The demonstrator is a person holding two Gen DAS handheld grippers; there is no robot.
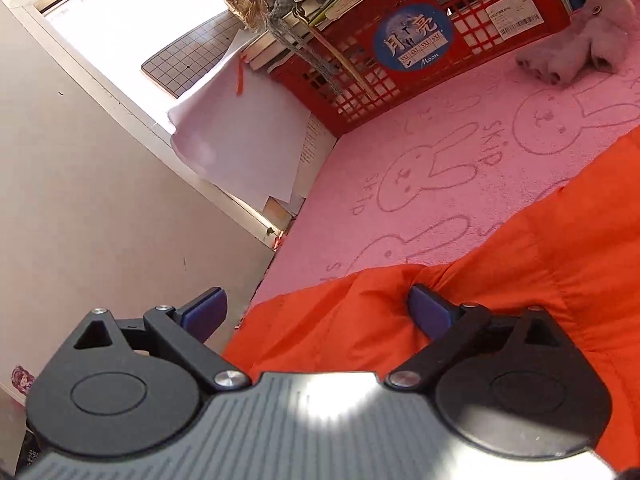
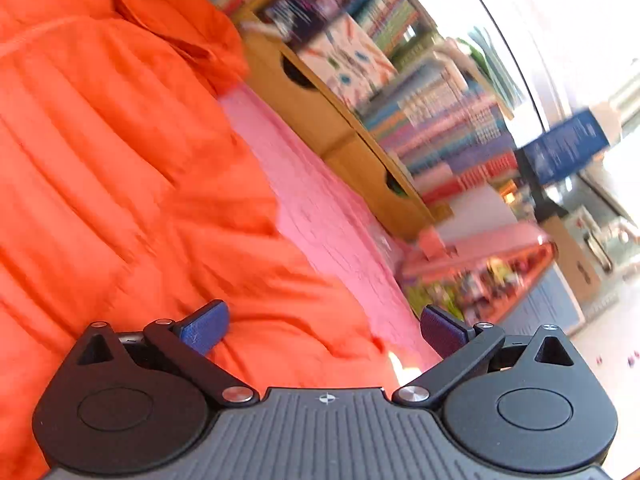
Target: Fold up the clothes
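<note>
Looking along both tools, I am seeing the orange jacket [image 1: 520, 264] lying on the pink blanket [image 1: 420, 160]. Its rumpled edge is sitting right between the left gripper [image 1: 318, 308]'s wide-open jaws, holding nothing. The right gripper [image 2: 326, 326], equally spread and empty, is tilting over the quilted body, which is stretching ahead and to its left; that view is blurring. The left is looking nearer an edge.
</note>
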